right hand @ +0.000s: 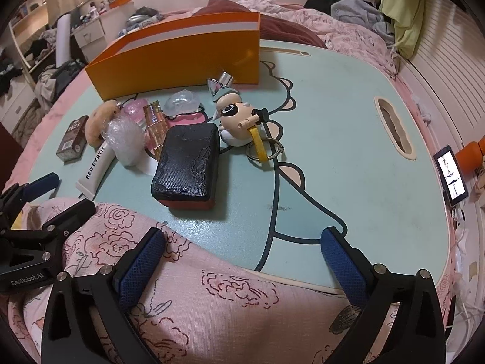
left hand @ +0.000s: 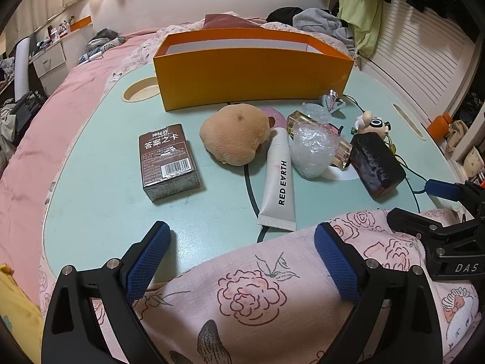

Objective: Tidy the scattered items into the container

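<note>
An orange box [left hand: 251, 75] stands open at the far side of a teal lap table [right hand: 348, 139]. In front of it lie a brown card pack [left hand: 168, 160], a tan plush toy [left hand: 235, 135], a white tube [left hand: 279, 182], a bubble-wrap wad [left hand: 312, 148], a perfume bottle [left hand: 342, 151], a black block [right hand: 188, 163] and a cartoon keychain figure [right hand: 239, 118]. My left gripper [left hand: 242, 230] hovers open at the near edge, just short of the tube. My right gripper [right hand: 242, 236] is open too, near the black block. Nothing sits between either pair of fingers.
Pink flowered fabric [left hand: 257, 288] covers the near edge under both grippers. The table has a round cup hole [left hand: 141, 92] at far left and a handle slot [right hand: 394, 127] at right. A lit phone [right hand: 451, 179] leans beyond the right edge. The table stands on a pink bed strewn with clothes.
</note>
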A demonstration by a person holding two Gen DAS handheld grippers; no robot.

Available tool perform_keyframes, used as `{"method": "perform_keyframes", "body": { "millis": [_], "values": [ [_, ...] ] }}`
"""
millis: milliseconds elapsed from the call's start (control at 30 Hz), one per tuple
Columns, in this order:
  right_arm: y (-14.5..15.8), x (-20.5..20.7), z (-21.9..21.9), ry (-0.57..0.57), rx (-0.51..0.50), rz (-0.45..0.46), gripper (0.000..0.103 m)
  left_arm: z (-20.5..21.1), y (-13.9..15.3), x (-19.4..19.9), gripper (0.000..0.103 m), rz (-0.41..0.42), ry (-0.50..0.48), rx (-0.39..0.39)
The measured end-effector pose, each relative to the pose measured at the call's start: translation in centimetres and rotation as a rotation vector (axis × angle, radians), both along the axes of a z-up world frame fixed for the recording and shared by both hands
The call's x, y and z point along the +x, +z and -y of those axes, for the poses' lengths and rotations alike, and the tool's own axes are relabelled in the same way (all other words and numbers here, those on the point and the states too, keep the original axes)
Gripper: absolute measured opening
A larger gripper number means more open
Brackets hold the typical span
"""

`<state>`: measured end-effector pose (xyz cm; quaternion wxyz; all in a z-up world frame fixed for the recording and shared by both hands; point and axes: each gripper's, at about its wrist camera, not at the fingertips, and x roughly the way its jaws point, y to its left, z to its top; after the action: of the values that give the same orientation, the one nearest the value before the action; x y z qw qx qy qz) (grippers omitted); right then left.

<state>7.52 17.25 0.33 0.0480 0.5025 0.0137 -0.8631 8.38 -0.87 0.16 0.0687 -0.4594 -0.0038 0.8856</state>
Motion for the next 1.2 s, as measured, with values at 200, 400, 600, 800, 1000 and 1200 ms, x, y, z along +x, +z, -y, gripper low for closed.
{"method": "perform_keyframes", "body": {
  "millis": [200,400,600,800,1000,1200],
  "values": [
    [0.0,0.0,0.0,0.001,0.000,-0.001,0.103,0.4,0.3,0.1,0.096,-0.007,-0.008,0.038],
    [0.1,0.1,-0.2,0.000,-0.014,-0.012,0.102,1.5,1.3,0.6,0.072,-0.053,-0.051,0.169],
    [0.2,0.0,-0.2,0.005,-0.018,-0.017,0.102,5.2,3.1,-0.1,0.057,-0.133,-0.003,0.258],
    [0.2,0.0,-0.3,0.004,-0.020,-0.016,0.102,8.6,3.0,-2.6,0.042,-0.138,0.132,0.246],
    [0.1,-0.1,-0.2,0.006,-0.022,-0.013,0.102,6.5,2.2,-3.7,0.043,-0.137,0.139,0.162],
    [0.1,-0.2,-0.2,0.007,-0.024,-0.010,0.102,6.3,1.3,-4.5,0.048,-0.118,0.206,0.096]
  ]
}}
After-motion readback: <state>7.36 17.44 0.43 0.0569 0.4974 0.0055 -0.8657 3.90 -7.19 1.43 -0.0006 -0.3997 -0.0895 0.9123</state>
